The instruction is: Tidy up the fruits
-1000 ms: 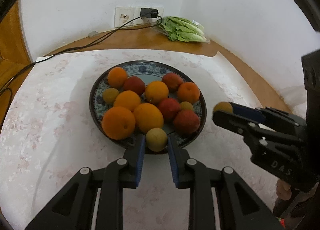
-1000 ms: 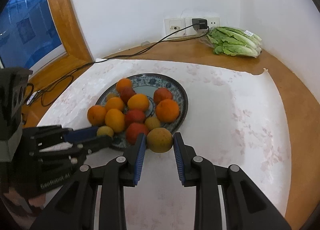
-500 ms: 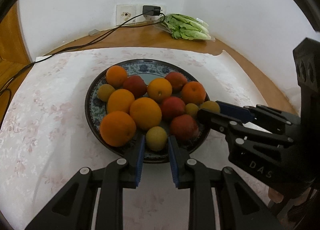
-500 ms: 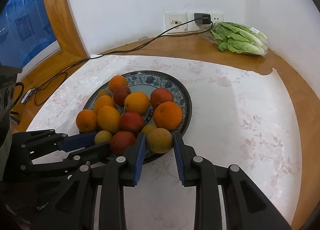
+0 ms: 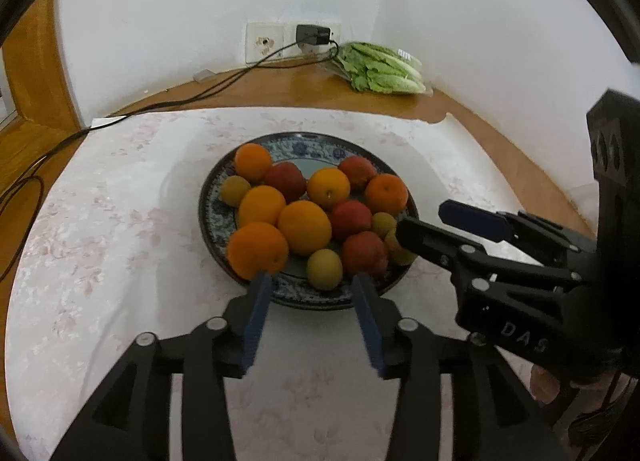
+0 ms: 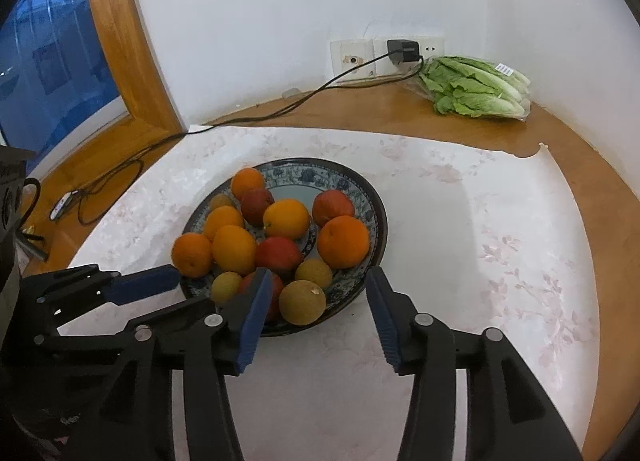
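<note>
Both of my tools stand wide with nothing between the pads: the left hand-held gripper at lower centre frames a small yellow-green fruit lying on the blue-patterned plate, and the right hand-held gripper frames a yellow-brown fruit at the plate's near rim, mid-frame on the counter.

Both wrist views close, angled down, sharing the fruit plate

The letters "DAS" stand in pale print on the black body of the right gripper, seen from the left wrist view. The white label on the bagged lettuce carries marks too small to read.
</note>
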The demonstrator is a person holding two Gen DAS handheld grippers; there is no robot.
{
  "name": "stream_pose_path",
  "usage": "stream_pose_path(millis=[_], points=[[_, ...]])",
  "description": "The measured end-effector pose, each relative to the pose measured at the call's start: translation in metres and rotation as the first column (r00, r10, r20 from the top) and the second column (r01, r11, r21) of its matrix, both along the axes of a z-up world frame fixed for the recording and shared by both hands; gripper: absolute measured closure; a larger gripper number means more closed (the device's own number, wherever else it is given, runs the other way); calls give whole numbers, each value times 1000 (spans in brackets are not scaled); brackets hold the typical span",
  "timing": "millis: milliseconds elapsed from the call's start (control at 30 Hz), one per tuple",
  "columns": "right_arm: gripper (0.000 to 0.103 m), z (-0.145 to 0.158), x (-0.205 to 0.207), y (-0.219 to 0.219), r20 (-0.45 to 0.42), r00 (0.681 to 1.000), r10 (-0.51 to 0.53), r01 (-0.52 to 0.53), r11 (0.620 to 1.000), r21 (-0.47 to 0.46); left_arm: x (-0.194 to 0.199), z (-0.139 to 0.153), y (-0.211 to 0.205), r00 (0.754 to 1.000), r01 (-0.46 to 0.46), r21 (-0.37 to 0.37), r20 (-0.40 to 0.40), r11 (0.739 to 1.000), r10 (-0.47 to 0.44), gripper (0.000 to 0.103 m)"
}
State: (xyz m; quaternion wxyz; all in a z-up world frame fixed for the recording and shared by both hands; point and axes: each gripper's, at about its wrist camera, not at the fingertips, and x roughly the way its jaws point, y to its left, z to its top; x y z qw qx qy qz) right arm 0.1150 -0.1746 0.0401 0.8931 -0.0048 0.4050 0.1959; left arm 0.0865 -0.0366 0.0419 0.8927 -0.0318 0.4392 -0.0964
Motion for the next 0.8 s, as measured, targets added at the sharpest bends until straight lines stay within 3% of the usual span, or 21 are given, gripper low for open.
stream_pose_path(millis=[67, 500, 567, 800], points=[[50, 3, -4, -2, 4, 1000, -3, 3, 1000, 4, -4, 4, 2, 1000, -6, -2, 11, 1000, 6, 46], [38, 14, -37, -10, -20, 999, -30, 31, 999, 42, -23, 13, 17, 998, -48, 8, 26, 999, 48, 29], [35, 14, -42, -10, -28, 999, -25, 26, 999, 43, -25, 12, 18, 999, -47, 11, 25, 999, 47, 22], [28, 7, -53, -8, -54, 998, -39, 41, 999, 31, -26, 0, 26, 995, -99, 71, 11, 993, 99, 17]])
